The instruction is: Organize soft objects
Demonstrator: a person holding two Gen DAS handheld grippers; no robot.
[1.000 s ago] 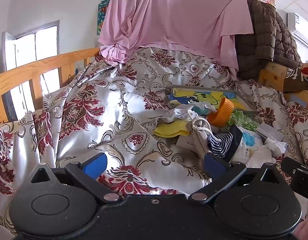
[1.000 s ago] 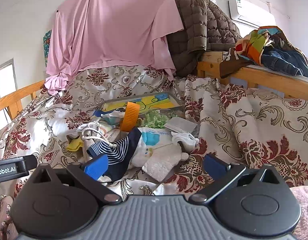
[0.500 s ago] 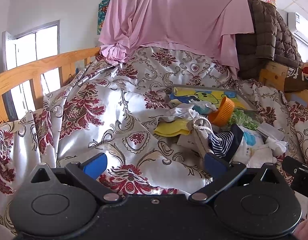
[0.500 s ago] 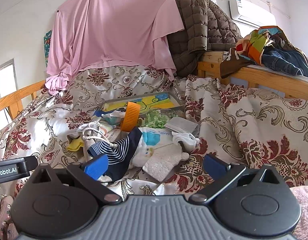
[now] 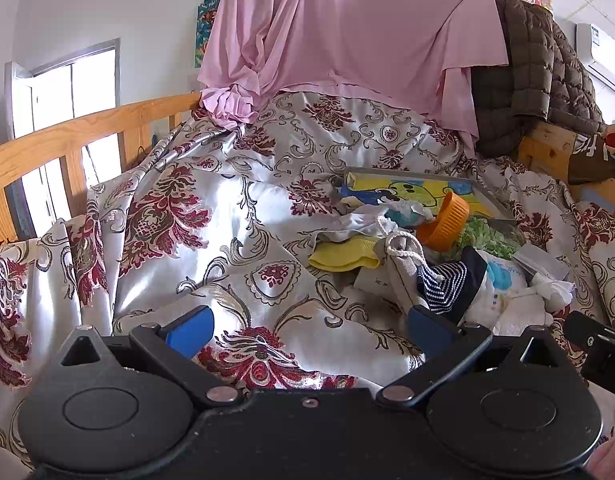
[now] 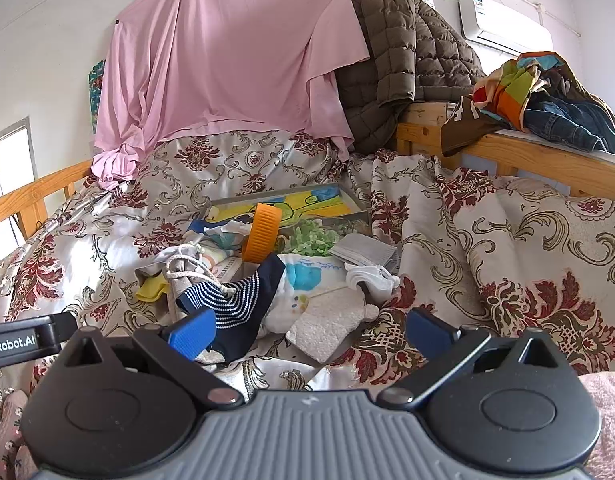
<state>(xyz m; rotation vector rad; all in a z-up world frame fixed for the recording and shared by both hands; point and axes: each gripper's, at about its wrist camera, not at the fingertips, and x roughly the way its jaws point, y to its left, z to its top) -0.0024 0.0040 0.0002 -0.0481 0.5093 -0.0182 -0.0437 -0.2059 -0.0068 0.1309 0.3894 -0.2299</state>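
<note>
Pile of soft items lay on the bedspread (image 6: 507,248), mid-bed. Tray (image 6: 353,202) at the back of the pile; lid (image 6: 262,233) on edge just before it. Striped sock (image 6: 231,300) at the front, draped over a drawstring bag (image 6: 187,270). Folded cloth (image 6: 365,250) right of the lid. Jacket (image 6: 407,60) hung behind, on the bed frame (image 6: 539,156). Sheet (image 6: 235,60) left of the jacket.

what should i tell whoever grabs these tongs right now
Left tongs: open, empty, over the floral bedspread.
Right tongs: open, empty, facing the pile.
Pile: navy striped sock nearest, on top; yellow cloth, drawstring pouch, white cloths, orange lid, all in front of the cartoon-print tray.
Done: nothing sorted.
Left: everything; the sock looks like the easiest first pick.
</note>
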